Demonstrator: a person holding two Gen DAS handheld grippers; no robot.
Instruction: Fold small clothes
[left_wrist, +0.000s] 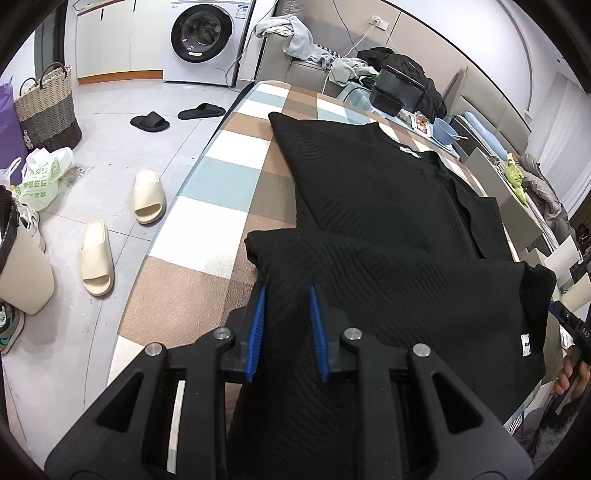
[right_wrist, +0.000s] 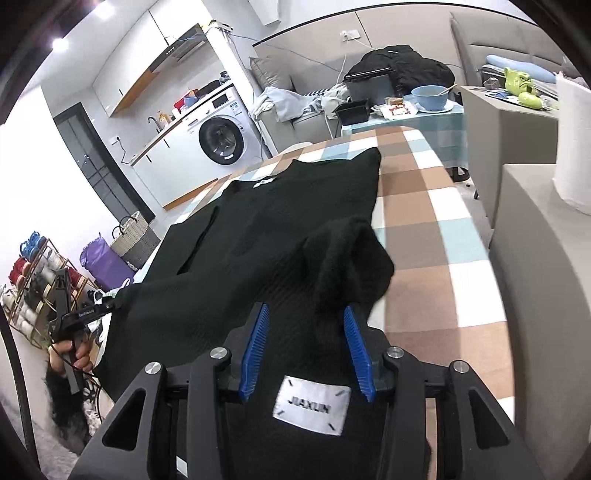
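You have one black knit top (left_wrist: 369, 206) spread on the checked surface (left_wrist: 207, 192); left hand-held gripper (left_wrist: 286, 295) pinches its hem, right hand-held gripper (right_wrist: 304, 314) half-open around bunched fabric; four slippers on floor

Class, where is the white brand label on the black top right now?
In the right wrist view, the white label sits low and central on the black top, just behind the right gripper.
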